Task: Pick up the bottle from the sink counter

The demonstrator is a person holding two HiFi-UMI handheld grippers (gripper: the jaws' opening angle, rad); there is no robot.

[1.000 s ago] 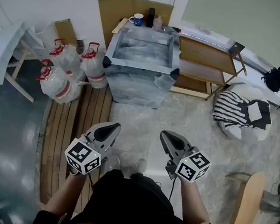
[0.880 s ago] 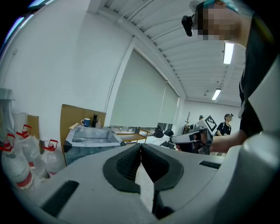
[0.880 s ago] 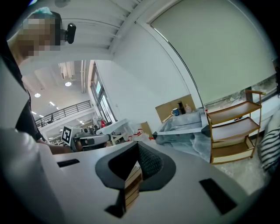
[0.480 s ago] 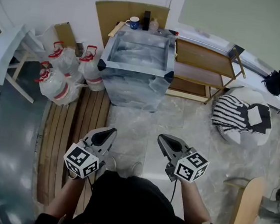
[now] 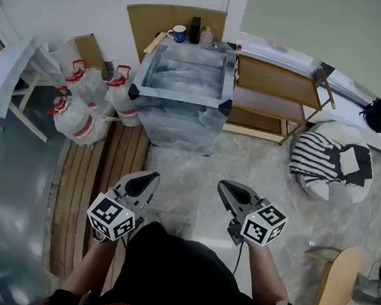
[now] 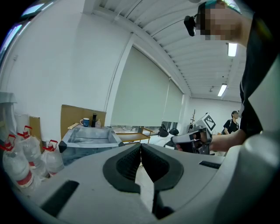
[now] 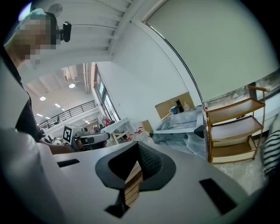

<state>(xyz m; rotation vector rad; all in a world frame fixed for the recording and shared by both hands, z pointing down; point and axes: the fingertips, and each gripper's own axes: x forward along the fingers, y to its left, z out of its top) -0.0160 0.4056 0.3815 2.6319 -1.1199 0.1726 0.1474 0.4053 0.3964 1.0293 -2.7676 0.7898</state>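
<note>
A sink unit wrapped in clear plastic stands against the far wall. On the ledge behind its basin are a blue mug, a dark bottle and a small pale bottle. The same dark bottle shows far off in the left gripper view, and the dark bottle shows again in the right gripper view. My left gripper and right gripper hang side by side in front of the person's body, well short of the sink. Both are shut and hold nothing.
Several large water jugs with red caps stand left of the sink. A wooden shelf rack stands to its right, and a striped beanbag lies beyond that. Wooden planks lie on the floor at left. A round wooden seat is at lower right.
The sink and the rack have slid slightly up and left in the head view. Both grippers keep about the same place and stay shut.
</note>
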